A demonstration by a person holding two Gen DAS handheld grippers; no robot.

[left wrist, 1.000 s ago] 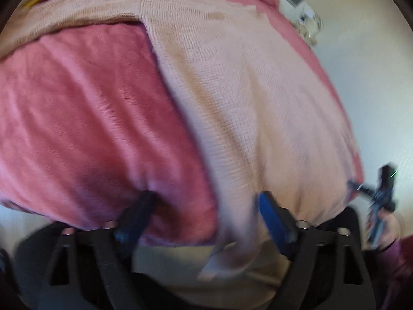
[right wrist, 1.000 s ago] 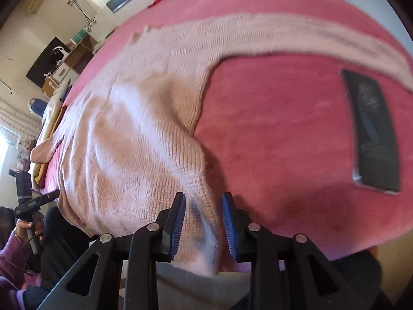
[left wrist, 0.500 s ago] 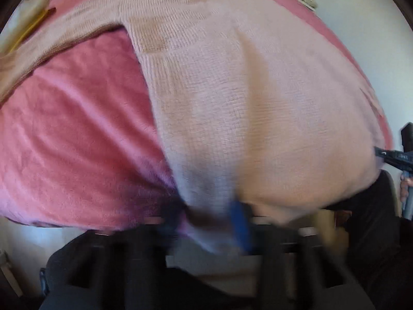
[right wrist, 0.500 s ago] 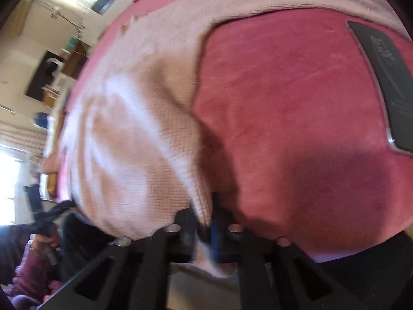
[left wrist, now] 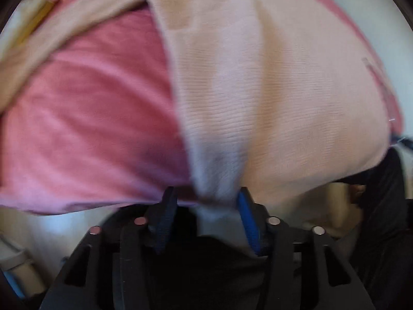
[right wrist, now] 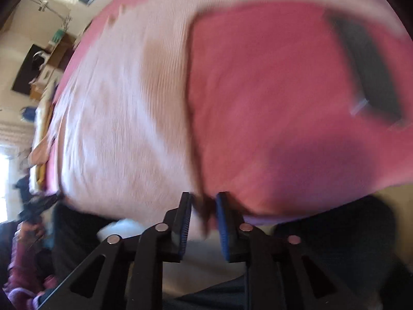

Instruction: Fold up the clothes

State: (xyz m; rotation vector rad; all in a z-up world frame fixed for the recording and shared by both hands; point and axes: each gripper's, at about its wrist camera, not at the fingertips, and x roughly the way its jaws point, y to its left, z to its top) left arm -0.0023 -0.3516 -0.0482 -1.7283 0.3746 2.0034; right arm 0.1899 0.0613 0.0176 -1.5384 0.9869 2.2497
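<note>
A pale pink knit sweater (left wrist: 271, 90) lies spread on a pink bed cover (left wrist: 90, 116), one sleeve (left wrist: 64, 31) stretched to the far left. My left gripper (left wrist: 206, 201) is at the sweater's near hem corner. Its jaws are opening; the bunched cloth sits between them against the right blue pad (left wrist: 245, 211), with a gap on the left. In the right wrist view the sweater (right wrist: 124, 103) fills the left half. My right gripper (right wrist: 204, 204) is at its other hem corner, jaws opening, a thin fold of the edge loose between them. Both views are blurred.
A dark flat device (right wrist: 369, 72) lies on the bed cover (right wrist: 271, 90) to the right of the sweater. The bed's near edge runs just under both grippers. Shelves and furniture (right wrist: 38, 64) stand along the far left wall. A person's purple sleeve (right wrist: 20, 271) shows low left.
Half a second ago both grippers were pinched shut on the sweater's hem corners. Now both pairs of jaws have parted, and the left view has tipped further over the sweater.
</note>
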